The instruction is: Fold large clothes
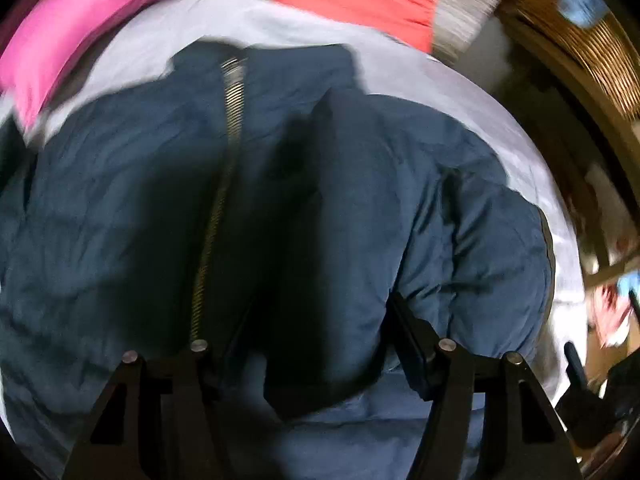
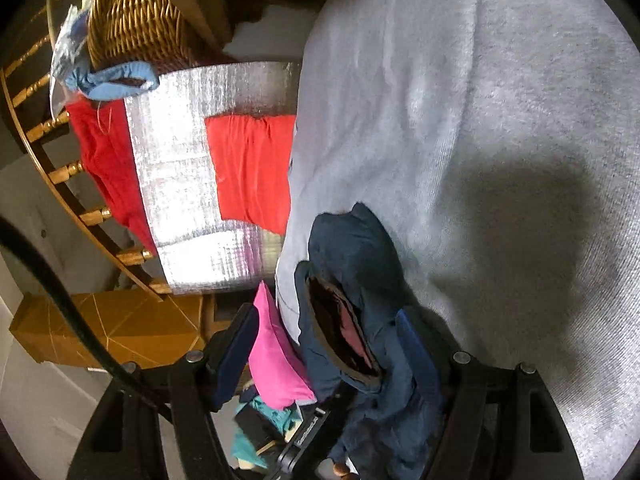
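While zipped, navy puffer jacket (image 1: 320,184) lies rumpled | zipper (image 1: 224,184) brass-toned

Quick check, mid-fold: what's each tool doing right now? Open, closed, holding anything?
Left tool: open, wide over the navy jacket, gripping nothing.
Right tool: open, jacket sleeve cuff lying between the fingers, not clamped.
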### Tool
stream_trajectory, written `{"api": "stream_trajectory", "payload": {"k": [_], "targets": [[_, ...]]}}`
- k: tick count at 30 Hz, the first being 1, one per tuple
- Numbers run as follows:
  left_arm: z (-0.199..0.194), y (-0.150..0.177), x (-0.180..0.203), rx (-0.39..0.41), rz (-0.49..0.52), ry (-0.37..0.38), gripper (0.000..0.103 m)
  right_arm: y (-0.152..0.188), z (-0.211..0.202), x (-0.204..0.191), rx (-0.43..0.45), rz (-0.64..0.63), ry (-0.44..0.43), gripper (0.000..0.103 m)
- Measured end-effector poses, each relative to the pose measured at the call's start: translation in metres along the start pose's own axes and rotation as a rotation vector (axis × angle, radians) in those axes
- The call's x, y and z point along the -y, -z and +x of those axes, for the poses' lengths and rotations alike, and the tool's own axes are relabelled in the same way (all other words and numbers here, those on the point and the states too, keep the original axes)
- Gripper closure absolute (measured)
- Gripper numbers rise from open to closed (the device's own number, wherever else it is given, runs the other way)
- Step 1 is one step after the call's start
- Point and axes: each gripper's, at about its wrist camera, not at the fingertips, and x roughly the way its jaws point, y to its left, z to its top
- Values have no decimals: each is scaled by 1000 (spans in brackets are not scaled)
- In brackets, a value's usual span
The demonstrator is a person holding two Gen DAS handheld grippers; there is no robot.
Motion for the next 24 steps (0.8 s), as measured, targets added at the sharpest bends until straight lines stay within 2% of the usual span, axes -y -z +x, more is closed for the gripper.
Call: {"api": "stream_trajectory", "payload": {"k": [4, 7, 9, 10, 12, 13, 15, 17, 21, 24], "targets": [[-20, 14, -19, 1, 3, -22, 36, 2, 7, 0, -22, -6, 19, 29], [-47, 22, -24, 43, 17, -93, 36, 5, 12, 3, -37, 6, 22, 29], [-71, 27, -14, 114, 58, -137, 34, 8, 13, 3, -41, 12, 18, 29], [-81, 29, -4, 142, 90, -140, 29, 9, 14, 3, -42, 13, 12, 29], [-91, 31, 20, 161, 141, -131, 20, 10, 12, 1, -39, 9, 3, 29], [-93, 34, 32, 164, 162, -123, 19, 9, 9, 0, -27, 7, 2, 29], [-91, 33, 55, 149, 212, -115, 19, 5, 2, 0, -2, 8, 2, 29], [-78, 32, 81, 122, 243, -146, 19, 0, -4, 1, 20, 14, 5, 29], [-50, 22, 105, 57, 252, -166, 19, -7, -11, -1, 39, 18, 2, 29], [-28, 19, 123, 59, 290, -236, 19, -10, -12, -2, 36, 13, -1, 29]]}}
